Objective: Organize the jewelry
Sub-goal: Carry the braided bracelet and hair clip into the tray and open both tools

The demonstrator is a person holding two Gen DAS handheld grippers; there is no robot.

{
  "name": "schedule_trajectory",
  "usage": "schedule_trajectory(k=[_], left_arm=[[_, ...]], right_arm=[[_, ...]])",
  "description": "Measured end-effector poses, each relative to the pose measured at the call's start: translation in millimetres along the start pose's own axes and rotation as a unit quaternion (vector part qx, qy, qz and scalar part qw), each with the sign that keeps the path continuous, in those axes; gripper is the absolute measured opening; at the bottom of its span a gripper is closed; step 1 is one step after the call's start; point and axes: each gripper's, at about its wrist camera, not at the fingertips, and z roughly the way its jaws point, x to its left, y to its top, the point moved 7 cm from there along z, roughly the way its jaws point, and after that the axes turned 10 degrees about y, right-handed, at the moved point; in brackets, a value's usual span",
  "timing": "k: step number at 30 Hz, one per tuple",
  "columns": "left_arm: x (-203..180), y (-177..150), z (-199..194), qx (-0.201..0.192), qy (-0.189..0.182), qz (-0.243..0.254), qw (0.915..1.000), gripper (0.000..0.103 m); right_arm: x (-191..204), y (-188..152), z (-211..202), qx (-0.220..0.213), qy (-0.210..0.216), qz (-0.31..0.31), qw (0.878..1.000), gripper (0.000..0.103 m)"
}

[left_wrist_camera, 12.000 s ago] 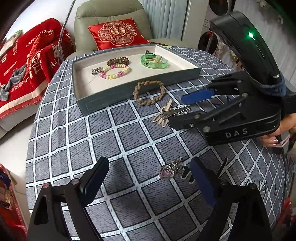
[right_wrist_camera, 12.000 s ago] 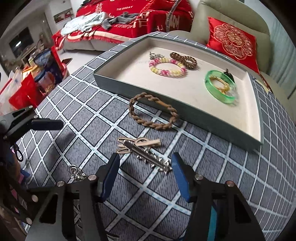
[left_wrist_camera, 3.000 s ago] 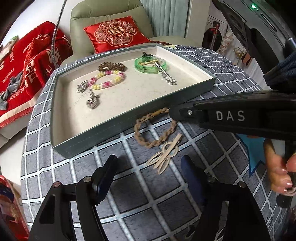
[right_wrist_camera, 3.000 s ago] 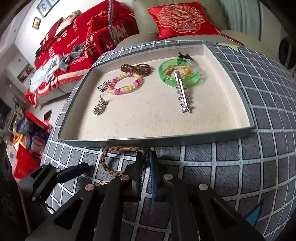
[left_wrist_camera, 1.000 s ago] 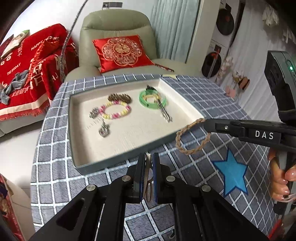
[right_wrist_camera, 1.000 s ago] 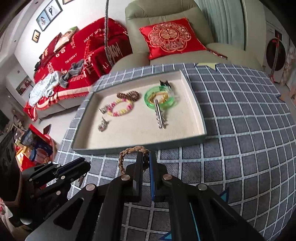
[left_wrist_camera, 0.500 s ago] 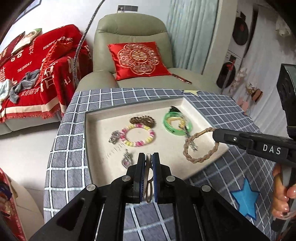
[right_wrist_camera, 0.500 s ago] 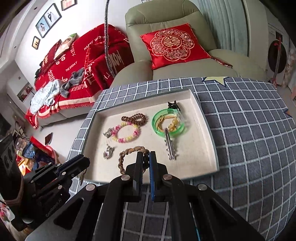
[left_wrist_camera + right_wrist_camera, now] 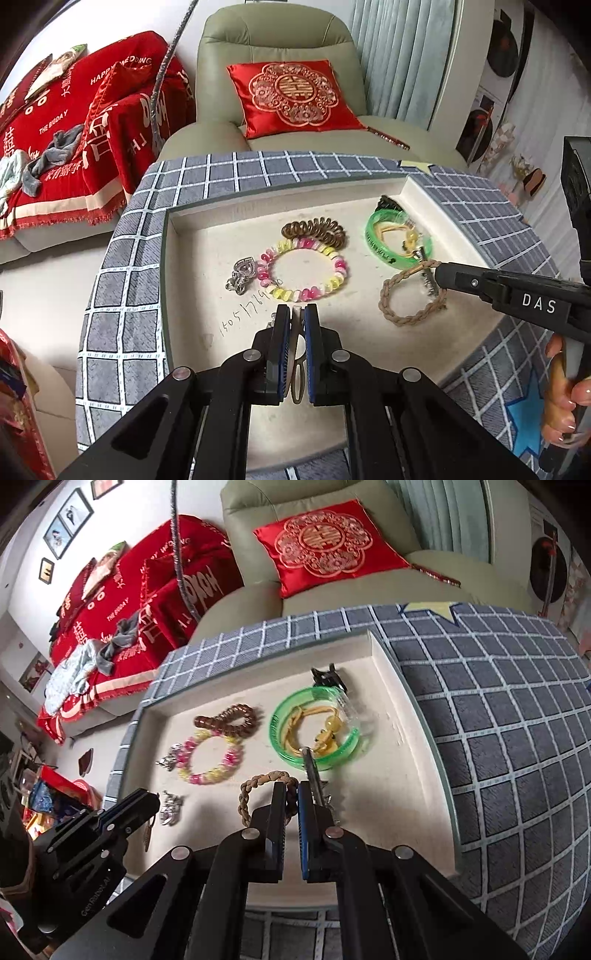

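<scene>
Two grippers hang over the beige-lined tray at once, each carrying one piece, which I judge is why both point steeply down at its floor: the load can be let go straight onto the lining rather than dropped from the side. The left gripper is clamped on a thin pale hair clip, which stands on edge between the blue pads, over the bare front stretch of lining just below the pink-and-yellow bead bracelet. The right gripper is pinched shut on one side of the braided tan bracelet, so the loop dangles free ahead of the jaws, near the green bangle and the spiked silver clip. Already lying in the tray are a brown coil hair tie and two silver charms, one just beside the left gripper's tip in the right wrist view. Holding each piece by an edge likely keeps the release clean, with nothing snagging. Open lining remains under both loads.
</scene>
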Motion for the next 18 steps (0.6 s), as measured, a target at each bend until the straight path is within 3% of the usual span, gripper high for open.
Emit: schedule_trajectory(k=[18], left_arm=[[-8.2, -4.8, 15.7, 0.015, 0.041, 0.026, 0.9987, 0.022]], right_arm=[[-5.1, -5.0, 16.5, 0.016, -0.026, -0.023, 0.999, 0.007]])
